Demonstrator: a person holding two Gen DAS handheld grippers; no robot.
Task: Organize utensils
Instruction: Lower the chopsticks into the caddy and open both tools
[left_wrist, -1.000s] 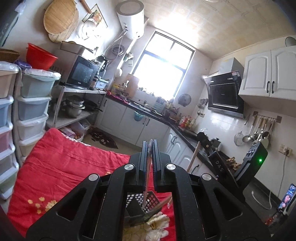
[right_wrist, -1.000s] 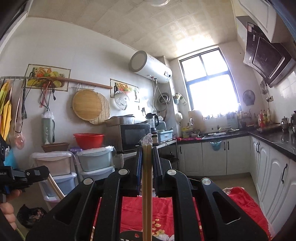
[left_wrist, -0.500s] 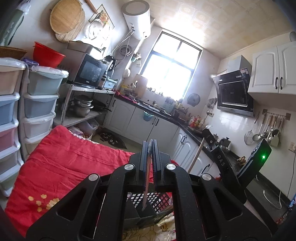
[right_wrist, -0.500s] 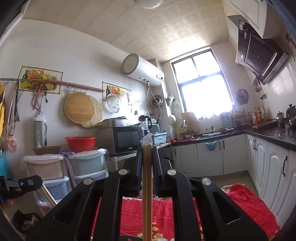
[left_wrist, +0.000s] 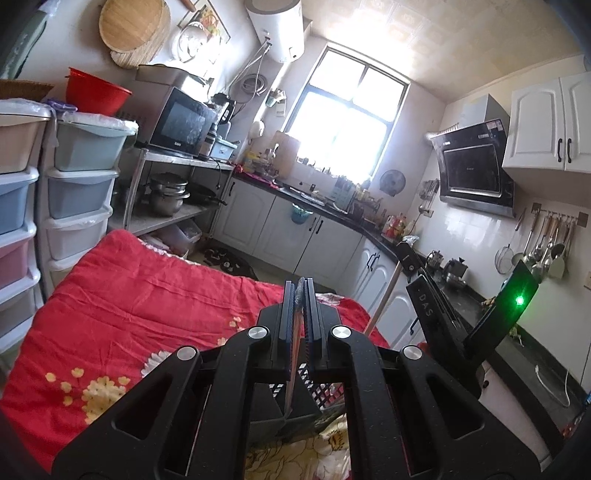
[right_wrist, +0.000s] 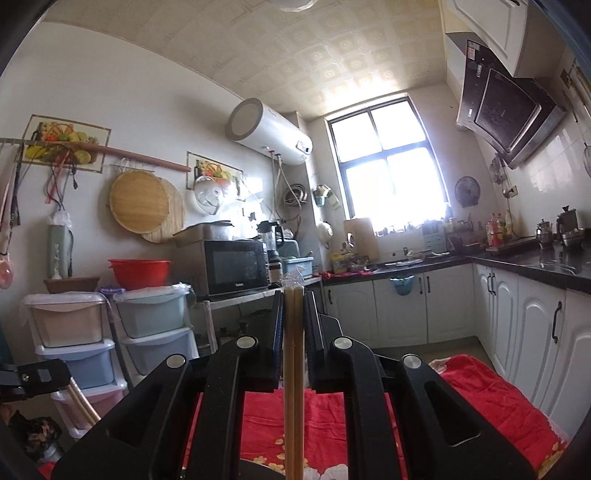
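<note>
My left gripper (left_wrist: 300, 291) is shut on a thin dark chopstick-like utensil (left_wrist: 293, 354) that hangs down toward a black perforated utensil holder (left_wrist: 317, 391) on the red flowered cloth (left_wrist: 140, 306). My right gripper (right_wrist: 293, 295) is shut on a pair of pale wooden chopsticks (right_wrist: 293, 369) in a clear wrapper, held upright above the red cloth (right_wrist: 480, 398). The right gripper with its chopsticks (left_wrist: 382, 302) shows in the left wrist view. The left gripper (right_wrist: 33, 378) shows at the left edge of the right wrist view.
Stacked plastic drawers (left_wrist: 81, 177) stand left of the table, with a red basin (left_wrist: 96, 96) on top. A microwave (left_wrist: 181, 123) sits on a metal shelf. White cabinets (right_wrist: 424, 310) and a black counter (right_wrist: 535, 258) run along the far and right walls.
Both grippers have tilted a little, so the room sits lower in both views. The left gripper's utensil still hangs over the black holder. Both stay shut on their utensils.
</note>
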